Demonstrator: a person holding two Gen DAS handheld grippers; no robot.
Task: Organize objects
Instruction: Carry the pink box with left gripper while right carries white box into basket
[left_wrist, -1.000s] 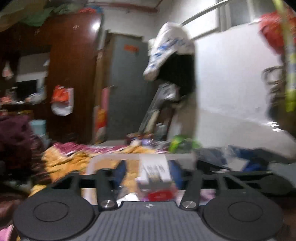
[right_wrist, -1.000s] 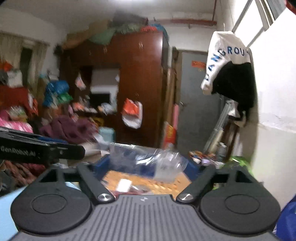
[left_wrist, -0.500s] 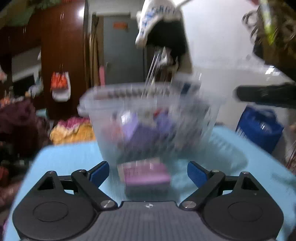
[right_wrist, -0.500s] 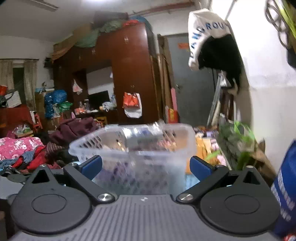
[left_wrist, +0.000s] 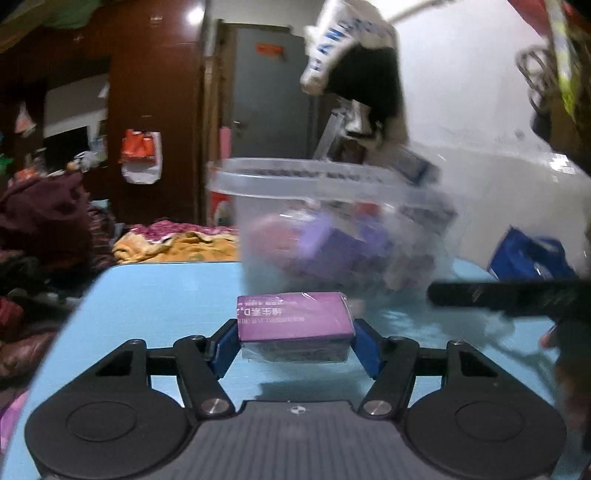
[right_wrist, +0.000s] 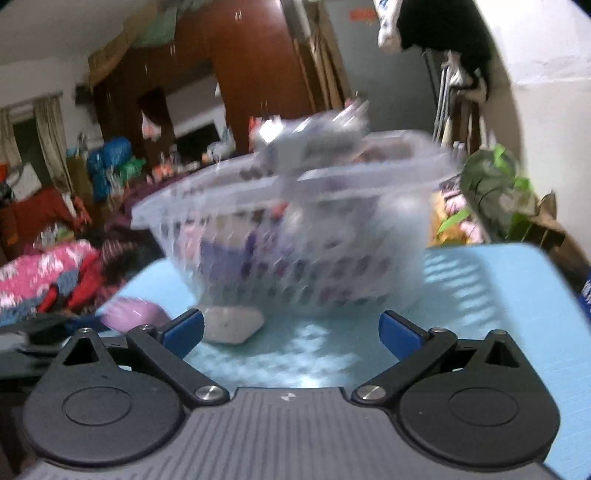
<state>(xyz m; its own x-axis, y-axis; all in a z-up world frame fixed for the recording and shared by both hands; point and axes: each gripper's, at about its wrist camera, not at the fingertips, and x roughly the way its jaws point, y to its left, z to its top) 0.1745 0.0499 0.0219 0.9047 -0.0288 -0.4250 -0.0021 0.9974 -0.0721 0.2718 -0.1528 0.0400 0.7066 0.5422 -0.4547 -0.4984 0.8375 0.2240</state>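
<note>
A clear plastic basket (left_wrist: 332, 221) full of small packs stands on the light blue table (left_wrist: 155, 291); it also shows in the right wrist view (right_wrist: 295, 236). My left gripper (left_wrist: 293, 341) is shut on a purple box (left_wrist: 293, 321), held low over the table in front of the basket. My right gripper (right_wrist: 291, 332) is open and empty, just in front of the basket. A pale pack (right_wrist: 232, 325) lies on the table by its left fingertip. The purple box (right_wrist: 133, 314) shows blurred at the left in the right wrist view.
The right gripper's dark body (left_wrist: 517, 295) crosses the right side of the left wrist view. A blue bag (left_wrist: 528, 258) stands past the table's right edge. Piles of clothes (right_wrist: 48, 266) and a brown wardrobe (left_wrist: 147, 110) lie beyond the far edge.
Both grippers came down to the table toward the basket. My left gripper went from open around the purple box to shut on it. The right gripper moved closer to the basket, still open.
</note>
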